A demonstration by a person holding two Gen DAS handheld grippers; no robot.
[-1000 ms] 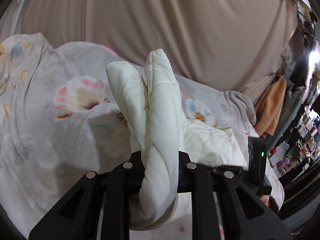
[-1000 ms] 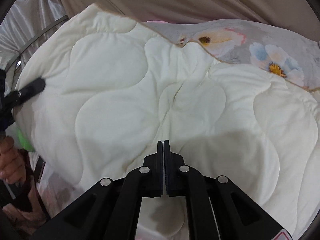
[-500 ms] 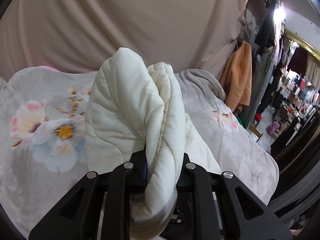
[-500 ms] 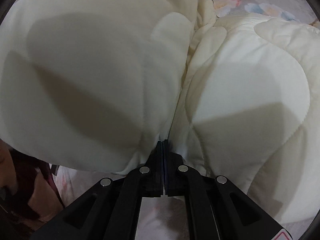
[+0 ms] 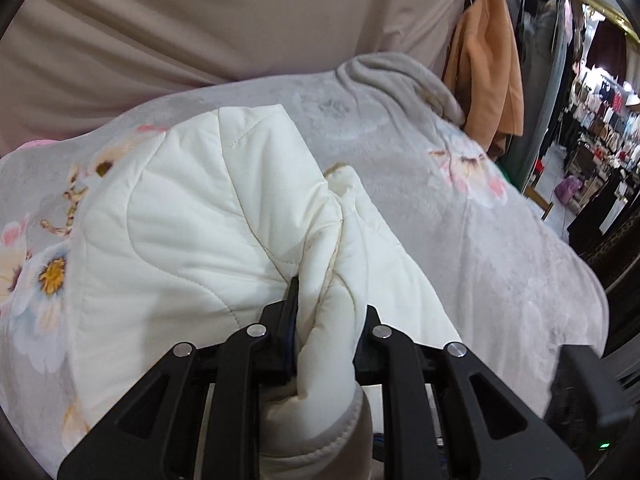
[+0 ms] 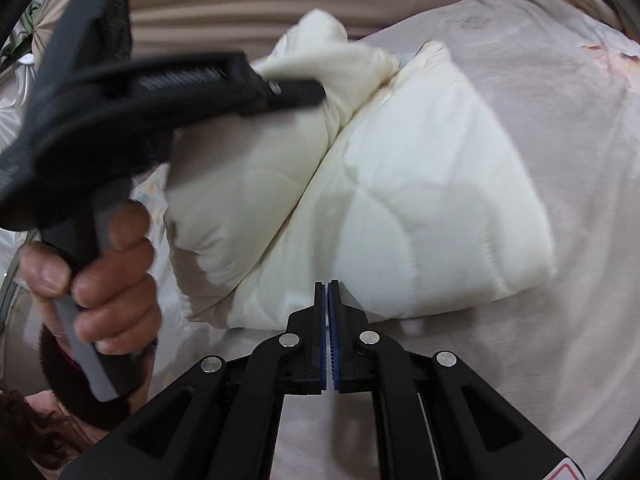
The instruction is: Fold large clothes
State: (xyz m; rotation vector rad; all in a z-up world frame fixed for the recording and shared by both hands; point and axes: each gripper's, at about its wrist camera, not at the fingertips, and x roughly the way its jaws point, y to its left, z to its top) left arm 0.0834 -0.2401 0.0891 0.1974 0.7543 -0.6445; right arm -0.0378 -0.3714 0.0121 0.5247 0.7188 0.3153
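Observation:
A cream quilted garment point(image 6: 420, 200) lies folded on the floral grey bedspread point(image 6: 560, 120). My left gripper point(image 5: 326, 312) is shut on a thick bunched edge of the garment point(image 5: 200, 232) and holds it over the folded part. In the right wrist view the left gripper point(image 6: 296, 92) comes in from the left, held by a hand, with cloth in its tip. My right gripper point(image 6: 328, 300) is shut and empty, just in front of the garment's near edge.
The bedspread point(image 5: 500, 248) covers the bed. A beige curtain point(image 5: 200, 20) hangs behind. An orange garment point(image 5: 488, 64) hangs at the right, with shop racks point(image 5: 600, 128) beyond the bed's right edge.
My left gripper has carried the held edge over and down onto the rest of the garment. My right gripper has let go and pulled back from the cloth.

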